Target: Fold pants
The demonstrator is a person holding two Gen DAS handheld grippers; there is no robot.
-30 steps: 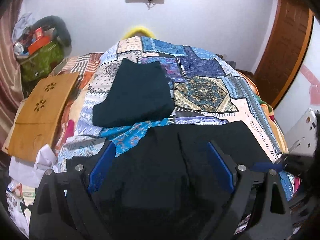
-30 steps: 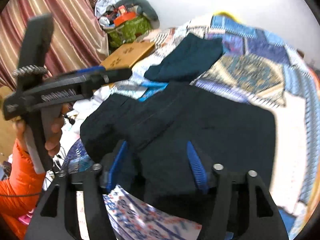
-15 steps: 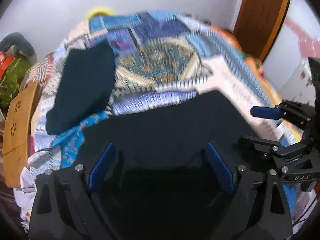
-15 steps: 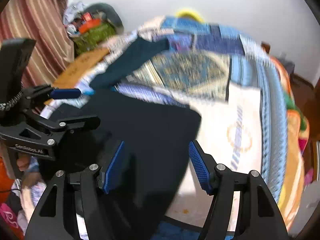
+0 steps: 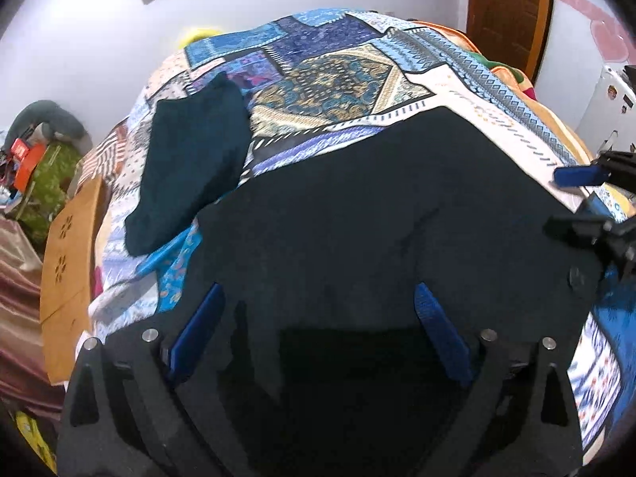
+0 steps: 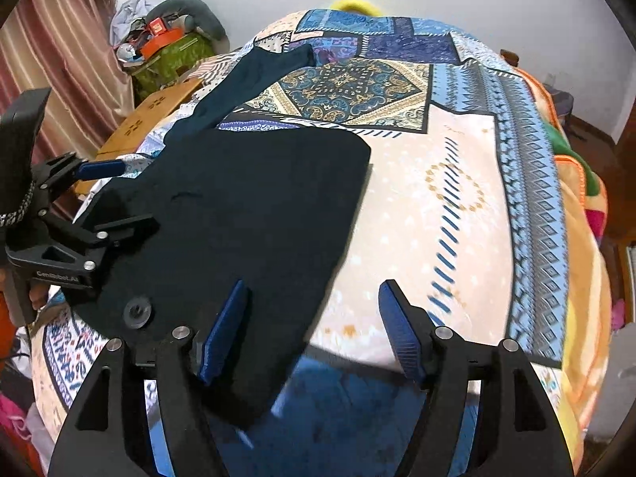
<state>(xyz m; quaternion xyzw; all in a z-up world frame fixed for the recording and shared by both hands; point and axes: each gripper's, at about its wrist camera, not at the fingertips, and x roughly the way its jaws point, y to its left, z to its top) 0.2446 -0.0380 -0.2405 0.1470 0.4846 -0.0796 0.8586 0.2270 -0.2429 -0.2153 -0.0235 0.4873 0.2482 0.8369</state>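
Black pants lie spread flat on the patterned bedspread, also in the right wrist view. My left gripper is open and empty, hovering over the near part of the pants. My right gripper is open and empty over the pants' right edge. Each gripper shows in the other's view: the right one at the far right, the left one at the left, both open.
A folded dark teal garment lies on the bedspread beyond the pants. A wooden board leans at the bed's left side. A cluttered green bag stands by the curtain. A wooden door is at the back right.
Both grippers have swung right and steadied over the pants. The pants now lie flatter, spread out, where a second ago they were bunched.
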